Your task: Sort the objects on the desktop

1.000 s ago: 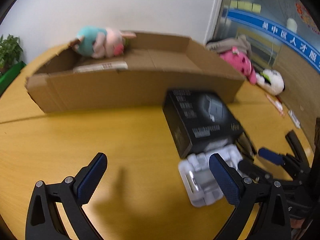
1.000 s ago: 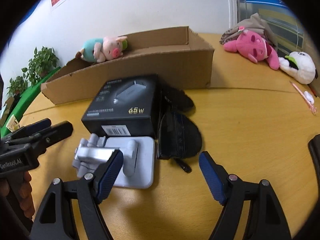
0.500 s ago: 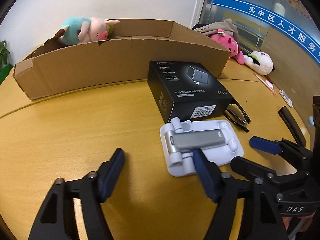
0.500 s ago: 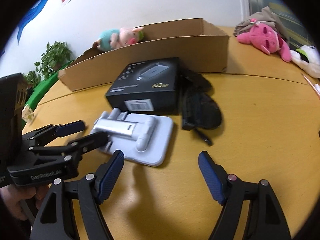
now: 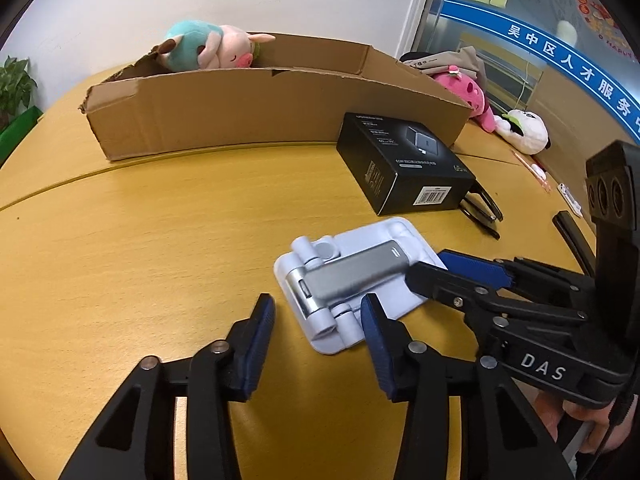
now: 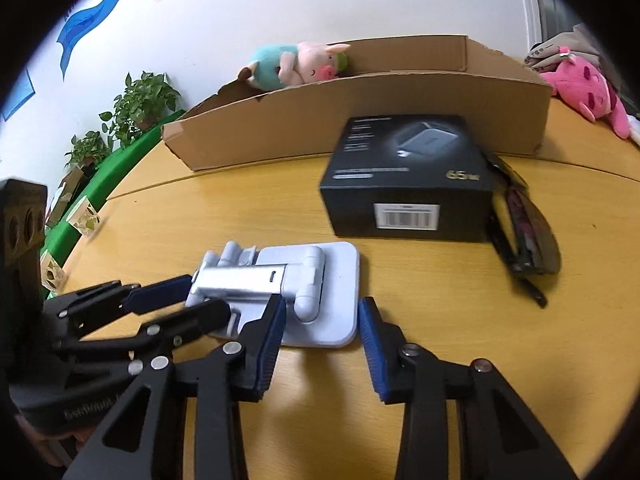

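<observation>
Both tools are matte black plastic, built of angular, open-framed arms joined by round silver screws. The left gripper (image 5: 318, 344) carries ribbed dark-blue pads (image 5: 260, 344) on the inner faces of its fingers — the right gripper (image 6: 322, 350) has the same blue pads (image 6: 370, 346). Seen from the left wrist, the right tool's body bears white letters "DAS"; seen from the right wrist, the left tool shows a pale, partly legible word. Each has a black block with round holes above its body.
</observation>
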The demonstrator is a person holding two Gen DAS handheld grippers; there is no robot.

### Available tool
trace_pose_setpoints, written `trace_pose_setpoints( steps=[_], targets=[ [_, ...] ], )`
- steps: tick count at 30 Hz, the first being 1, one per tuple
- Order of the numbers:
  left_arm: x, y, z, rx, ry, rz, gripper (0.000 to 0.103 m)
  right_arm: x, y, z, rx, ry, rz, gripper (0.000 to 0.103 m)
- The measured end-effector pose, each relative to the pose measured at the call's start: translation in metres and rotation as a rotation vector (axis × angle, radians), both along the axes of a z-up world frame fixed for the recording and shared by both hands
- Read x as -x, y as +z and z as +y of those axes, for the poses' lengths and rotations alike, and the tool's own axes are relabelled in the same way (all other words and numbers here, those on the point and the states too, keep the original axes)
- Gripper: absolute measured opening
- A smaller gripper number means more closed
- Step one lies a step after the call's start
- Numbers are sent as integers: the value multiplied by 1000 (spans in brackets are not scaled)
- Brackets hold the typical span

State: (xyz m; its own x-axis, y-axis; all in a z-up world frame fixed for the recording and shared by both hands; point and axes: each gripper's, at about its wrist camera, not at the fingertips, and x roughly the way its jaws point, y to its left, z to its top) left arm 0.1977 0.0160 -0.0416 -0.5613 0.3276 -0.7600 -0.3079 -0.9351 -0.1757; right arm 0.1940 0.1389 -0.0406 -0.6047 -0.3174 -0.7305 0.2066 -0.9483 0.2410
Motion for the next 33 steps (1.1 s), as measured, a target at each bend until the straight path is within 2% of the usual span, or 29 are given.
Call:
trace_pose_setpoints(
  steps=[1, 3, 11, 14, 16, 33],
  targets=[
    [1, -1, -1, 21, 25, 8, 74, 0, 0, -2, -8, 1, 4, 36],
    [4, -5, -6, 28, 62, 14, 83, 0, 0, -2, -9, 0, 4, 36],
    [8, -6, -8, 14, 59, 11, 83, 1, -1, -2, -17, -3, 4, 35],
    [12, -7, -10, 24, 73, 5, 91, 1, -2, -2, -7, -4, 1, 35],
    [17, -9, -12, 45, 99, -7, 103, 2, -2, -1, -4, 1, 0, 35],
    [18, -11, -11, 50, 91, -7, 103, 3, -2, 5, 36, 12, -10, 39]
  ],
)
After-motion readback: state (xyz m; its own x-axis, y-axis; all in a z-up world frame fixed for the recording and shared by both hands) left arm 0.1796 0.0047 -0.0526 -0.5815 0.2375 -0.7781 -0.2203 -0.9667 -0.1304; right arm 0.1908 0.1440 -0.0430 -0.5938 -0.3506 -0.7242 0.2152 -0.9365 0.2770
